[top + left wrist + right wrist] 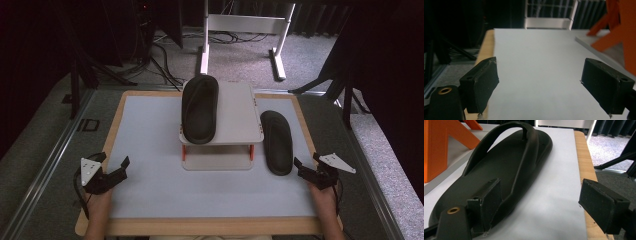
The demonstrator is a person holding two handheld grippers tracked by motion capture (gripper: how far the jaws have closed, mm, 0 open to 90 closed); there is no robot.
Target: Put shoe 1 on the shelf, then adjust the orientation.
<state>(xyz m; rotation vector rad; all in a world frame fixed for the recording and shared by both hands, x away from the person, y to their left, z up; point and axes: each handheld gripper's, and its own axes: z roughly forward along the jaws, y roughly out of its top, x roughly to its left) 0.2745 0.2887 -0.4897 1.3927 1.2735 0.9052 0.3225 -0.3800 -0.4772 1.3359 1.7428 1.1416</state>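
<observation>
Sandal just ahead (right claw)

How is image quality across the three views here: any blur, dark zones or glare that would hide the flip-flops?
High view: soft and low-resolution, dark at the room's edges, the mat evenly lit, both flip-flops readable as black shapes with little detail. Right gripper view: the flip-flop on the mat is fairly sharp, with a mild sheen on its strap. Left gripper view: dark at the left, no glare.
</observation>
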